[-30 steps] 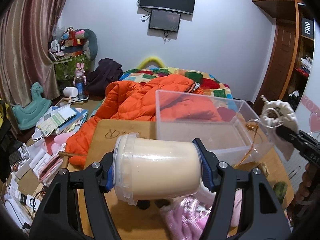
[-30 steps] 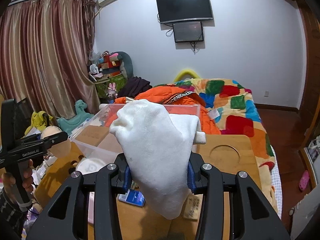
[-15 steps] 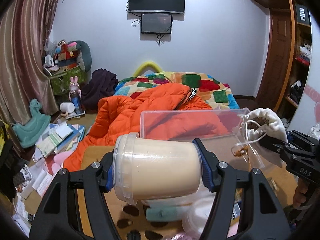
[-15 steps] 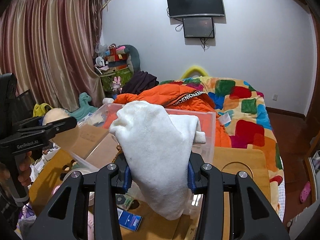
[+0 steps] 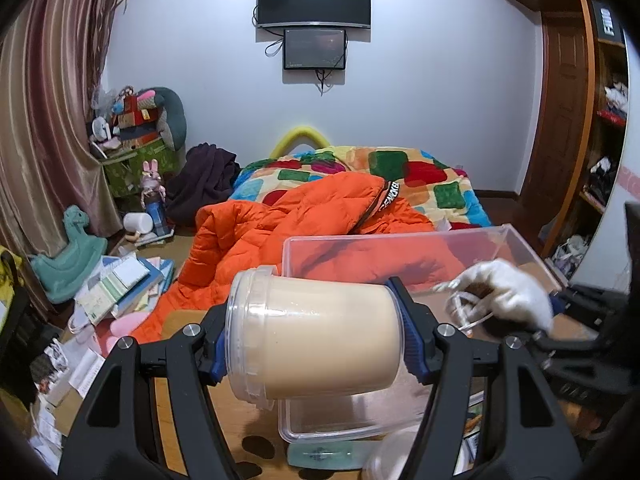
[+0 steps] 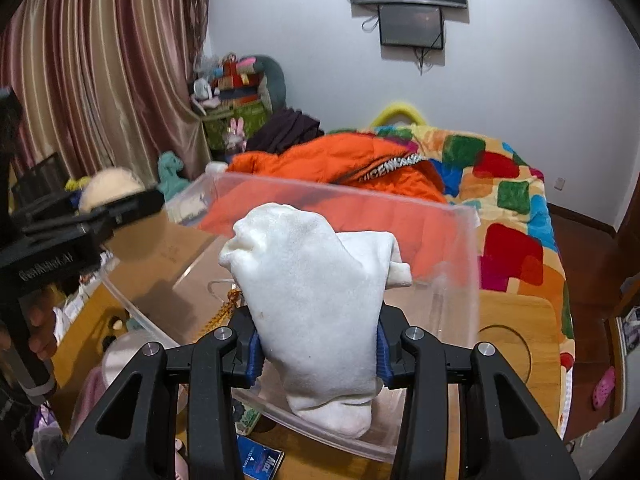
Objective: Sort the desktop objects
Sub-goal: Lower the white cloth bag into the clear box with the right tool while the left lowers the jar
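- Left wrist view: the left tool [image 5: 314,340] was clenched on a clear-lidded jar [image 5: 316,336] of cream-coloured contents, which lay sideways between the blue pads [image 5: 412,340], lid toward the left.
- Behind and below the jar stood a clear plastic bin [image 5: 400,248] on the wooden desk [image 5: 240,420]; the jar hung over the bin's near left corner.
- At the right, the right tool [image 5: 556,304] reached in over the bin, gripping a white cloth pouch [image 5: 504,296] with a loop of cord hanging at its mouth.
- A pale green tube [image 5: 324,456] lay on the desk just in front of the bin.
- An orange jacket [image 5: 280,228] lay on the bed beyond the bin.
- Right wrist view: the right tool [image 6: 316,354] was closed tightly on the white cloth pouch [image 6: 312,300], which bulged up between the pads and hung down below them.
- The pouch sat above the inside of the clear plastic bin [image 6: 460,260], whose far wall rose behind it.
- At the left, the left tool [image 6: 104,208] held the jar [image 6: 108,188] near the bin's left end, blurred.
- A blue packet [image 6: 260,456] lay on the desk [image 6: 512,340] just under the bin's near edge.
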`<state>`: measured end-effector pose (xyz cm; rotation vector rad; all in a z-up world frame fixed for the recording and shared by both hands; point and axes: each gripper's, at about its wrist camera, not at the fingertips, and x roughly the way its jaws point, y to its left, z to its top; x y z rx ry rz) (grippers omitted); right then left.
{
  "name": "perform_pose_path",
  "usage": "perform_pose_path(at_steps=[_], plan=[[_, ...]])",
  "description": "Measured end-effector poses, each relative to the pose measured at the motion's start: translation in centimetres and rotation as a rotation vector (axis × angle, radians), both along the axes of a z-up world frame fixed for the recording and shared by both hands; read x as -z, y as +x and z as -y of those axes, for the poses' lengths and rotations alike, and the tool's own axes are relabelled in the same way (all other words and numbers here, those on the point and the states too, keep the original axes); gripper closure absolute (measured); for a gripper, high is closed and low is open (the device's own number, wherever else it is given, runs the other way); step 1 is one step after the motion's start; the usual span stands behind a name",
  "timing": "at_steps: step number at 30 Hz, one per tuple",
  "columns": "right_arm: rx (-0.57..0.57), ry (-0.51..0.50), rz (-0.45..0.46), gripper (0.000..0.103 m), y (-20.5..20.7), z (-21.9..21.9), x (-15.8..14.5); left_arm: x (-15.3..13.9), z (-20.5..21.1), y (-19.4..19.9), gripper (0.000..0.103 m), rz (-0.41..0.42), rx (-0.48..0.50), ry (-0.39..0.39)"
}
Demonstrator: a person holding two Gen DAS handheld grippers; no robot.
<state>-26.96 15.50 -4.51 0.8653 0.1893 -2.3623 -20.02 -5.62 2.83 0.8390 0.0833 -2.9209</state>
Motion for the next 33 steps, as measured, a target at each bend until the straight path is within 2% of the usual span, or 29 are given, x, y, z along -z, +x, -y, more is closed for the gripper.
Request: perform_pose_path(at_steps=[2,7,12,22,33], plan=[[-0.003,0.013,0.013,0.064,0.0,0.2,0.4,0.0,0.2,0.1,0.038,-0.005,0.000,0.027],[-0.011,0.020,0.040,0.064,-0.1,0.5,0.8,-0.2,-0.3,0.4,0.038,-0.021,0.002,0.021],[-0.012,0.009,0.051,0.064,-0.3,0.7,0.9,-1.1,-1.1,1.0,0.037,-0.050,0.055,0.031],[0.011,0.051,0.033,0.059,-0.1,0.7,0.7,1.7,-1.6,-1.2,0.037,0.072,0.102,0.095],[0.015,0.056,0.058,0.051,0.1,1.0,0.6,3.7,-2.3,-1.2,0.037,0.148,0.134,0.072]])
